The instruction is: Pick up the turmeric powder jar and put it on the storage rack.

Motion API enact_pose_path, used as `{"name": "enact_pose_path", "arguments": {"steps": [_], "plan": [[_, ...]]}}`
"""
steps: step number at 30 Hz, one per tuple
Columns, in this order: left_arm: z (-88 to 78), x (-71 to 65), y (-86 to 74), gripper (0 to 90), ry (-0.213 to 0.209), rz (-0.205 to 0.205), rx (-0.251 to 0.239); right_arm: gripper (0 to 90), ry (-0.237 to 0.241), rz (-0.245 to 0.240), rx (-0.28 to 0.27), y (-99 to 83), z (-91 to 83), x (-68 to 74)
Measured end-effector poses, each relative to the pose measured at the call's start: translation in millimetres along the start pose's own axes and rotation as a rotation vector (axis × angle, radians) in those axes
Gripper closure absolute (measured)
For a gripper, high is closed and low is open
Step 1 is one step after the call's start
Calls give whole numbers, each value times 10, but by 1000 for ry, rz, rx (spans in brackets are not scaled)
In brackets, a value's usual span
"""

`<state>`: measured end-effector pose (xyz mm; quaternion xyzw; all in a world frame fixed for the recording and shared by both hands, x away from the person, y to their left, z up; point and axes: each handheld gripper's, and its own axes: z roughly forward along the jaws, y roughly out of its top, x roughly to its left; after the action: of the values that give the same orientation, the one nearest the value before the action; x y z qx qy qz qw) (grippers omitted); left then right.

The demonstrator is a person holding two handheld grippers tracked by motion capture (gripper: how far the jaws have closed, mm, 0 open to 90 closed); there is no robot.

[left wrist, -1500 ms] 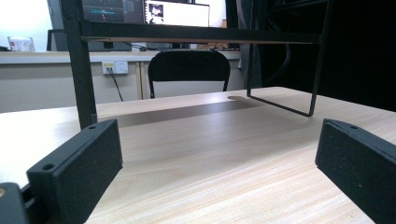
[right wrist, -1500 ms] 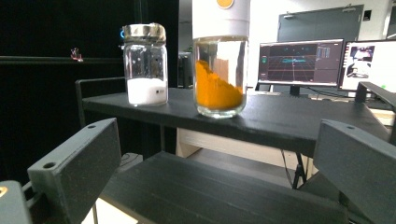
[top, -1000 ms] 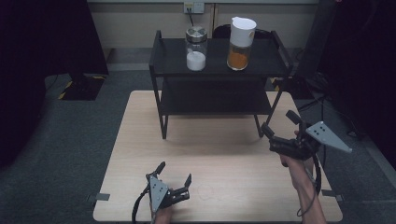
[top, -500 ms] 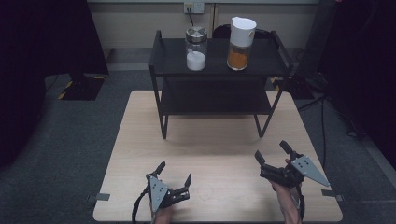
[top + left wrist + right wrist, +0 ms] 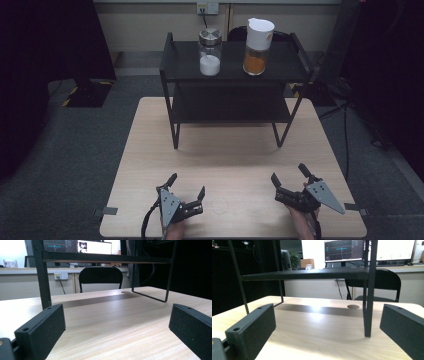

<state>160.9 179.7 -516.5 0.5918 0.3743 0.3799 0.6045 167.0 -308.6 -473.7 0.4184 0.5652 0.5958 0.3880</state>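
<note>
Glass jar [image 5: 210, 52] looks heavy, slick; I'd clasp its body; both my hand-held grippers [image 5: 188, 191] [image 5: 290, 179] rest open, empty.

My left gripper [image 5: 117, 340] is lying low over the table [image 5: 120, 322], its jaws standing wide apart with bare wood between them. Ahead, the rack [image 5: 46, 277] is standing on the table, its near post just beyond my left-hand jaw. Behind it, a chair [image 5: 100, 276], a wall socket [image 5: 61, 276] and monitors [image 5: 93, 246] are showing.
</note>
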Motion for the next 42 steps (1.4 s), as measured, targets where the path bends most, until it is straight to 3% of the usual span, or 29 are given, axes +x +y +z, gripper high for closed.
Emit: {"name": "enact_pose_path", "arguments": {"steps": [8, 16, 42], "plan": [[1, -9, 1, 0, 6, 0, 1, 0, -53, -20, -26, -173, -58, 71], [2, -28, 1, 0, 17, 1, 1, 0, -84, -60, -13, -271, -44, 149], [2, -24, 2, 0, 15, 0, 1, 0, -102, -55, 1, -403, -45, 202]]}}
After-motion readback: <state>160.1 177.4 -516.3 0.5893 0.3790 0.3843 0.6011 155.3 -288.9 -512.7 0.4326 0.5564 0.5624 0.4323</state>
